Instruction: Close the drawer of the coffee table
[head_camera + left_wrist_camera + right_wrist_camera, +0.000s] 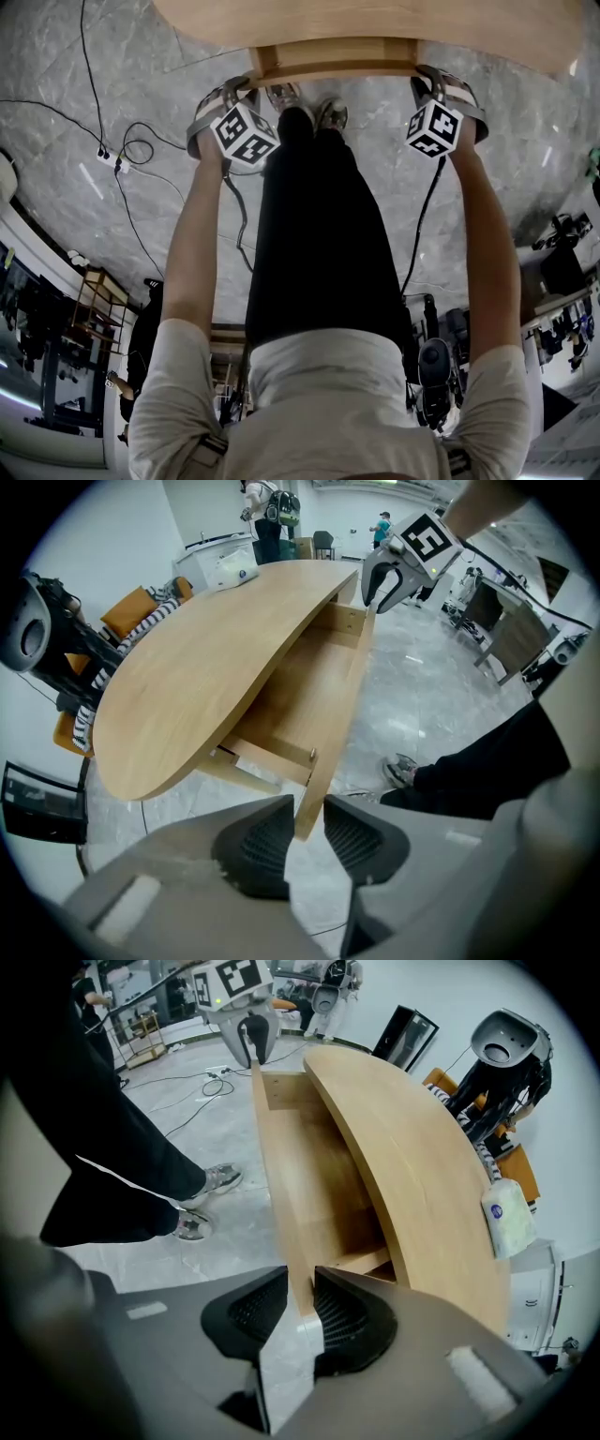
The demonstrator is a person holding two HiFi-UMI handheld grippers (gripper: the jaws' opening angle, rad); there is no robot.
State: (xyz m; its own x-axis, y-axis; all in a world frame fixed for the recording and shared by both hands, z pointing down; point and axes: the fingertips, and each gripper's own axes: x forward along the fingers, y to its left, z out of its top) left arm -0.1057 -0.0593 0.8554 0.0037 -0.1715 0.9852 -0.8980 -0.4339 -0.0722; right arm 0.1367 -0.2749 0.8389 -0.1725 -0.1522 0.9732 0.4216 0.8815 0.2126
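The light wooden coffee table (375, 23) has its drawer pulled out toward me. The drawer front (337, 58) runs between my two grippers. My left gripper (246, 86) points down over its left end; in the left gripper view the gripper (305, 841) straddles the panel's corner (342, 705) with a thin gap beside one pad. My right gripper (431, 80) is at the right end. There its pads press both faces of the panel (277, 1166), so the gripper (302, 1312) is shut on it. The inside of the drawer (328, 1204) looks bare.
My legs and shoes (309, 108) stand right behind the drawer on the grey marble floor. Black cables (122, 150) lie at the left. A white packet (506, 1213) rests on the tabletop's far side, beyond it a robot (506, 1054) and orange chairs.
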